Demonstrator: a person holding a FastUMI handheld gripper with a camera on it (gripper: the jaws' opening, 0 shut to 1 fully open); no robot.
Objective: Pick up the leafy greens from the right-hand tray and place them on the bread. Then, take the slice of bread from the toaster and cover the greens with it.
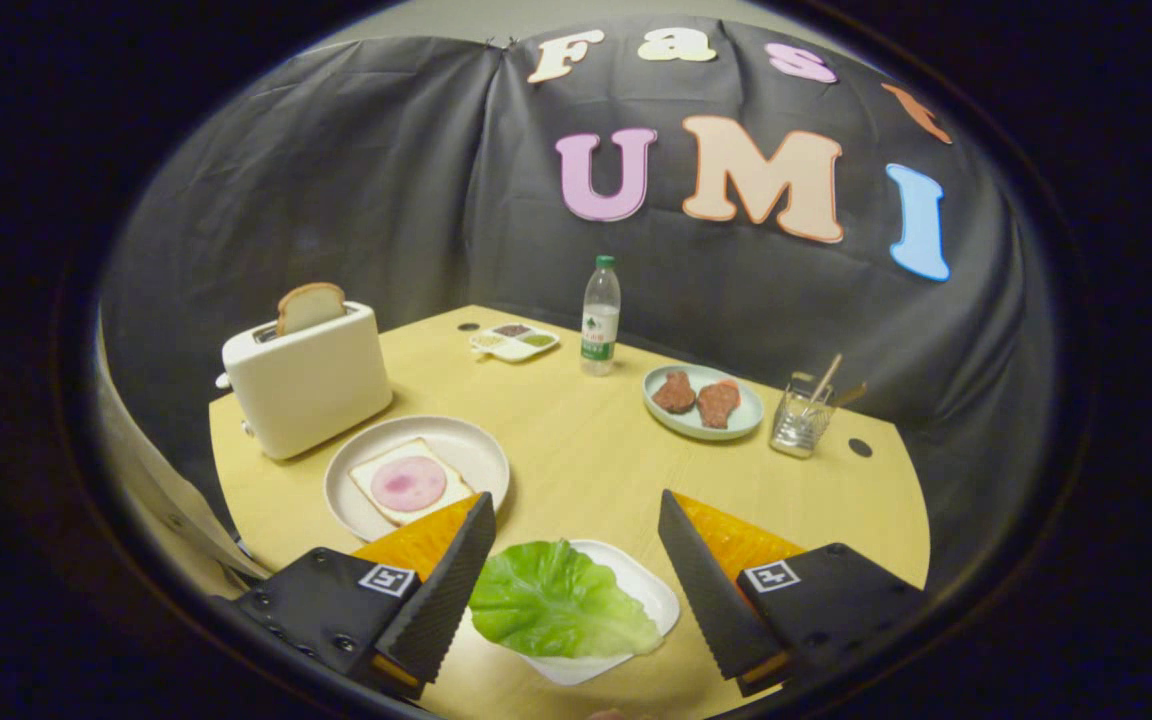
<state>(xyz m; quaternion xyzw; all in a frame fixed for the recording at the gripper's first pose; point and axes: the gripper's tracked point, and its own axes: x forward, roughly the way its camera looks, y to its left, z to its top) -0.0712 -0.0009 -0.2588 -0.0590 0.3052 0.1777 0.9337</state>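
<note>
Claw (576, 560): fingers spread wide, holding nothing, poised above the near end of the bench (586, 450).

Leafy greens (556, 600): one broad green leaf lying between the fingers on a white tray (651, 600), draped past the tray's near-left rim. Judged very light, soft and limp, liable to fold or tear if pinched hard. The ruffled far edge, raised slightly off the tray, looks the best place to take hold; the flat middle offers no purchase.

Just beyond the left finger: a white plate (476, 450) carrying a slice of bread (386, 500) topped with a pink round of meat (408, 483). The route from tray to plate is short and unobstructed, though the plate rim lies near the left fingertip.

Behind the plate: a white toaster (306, 385), close to the bench's left edge, with a second bread slice (311, 305) standing upright in its slot. That slice is judged light and crumbly; grip its exposed top.

Farther right, well apart: a plate of brown meat pieces (703, 400), a glass of sticks (801, 420), a water bottle (600, 320), a small divided dish (514, 342). The centre of the bench is open.
</note>
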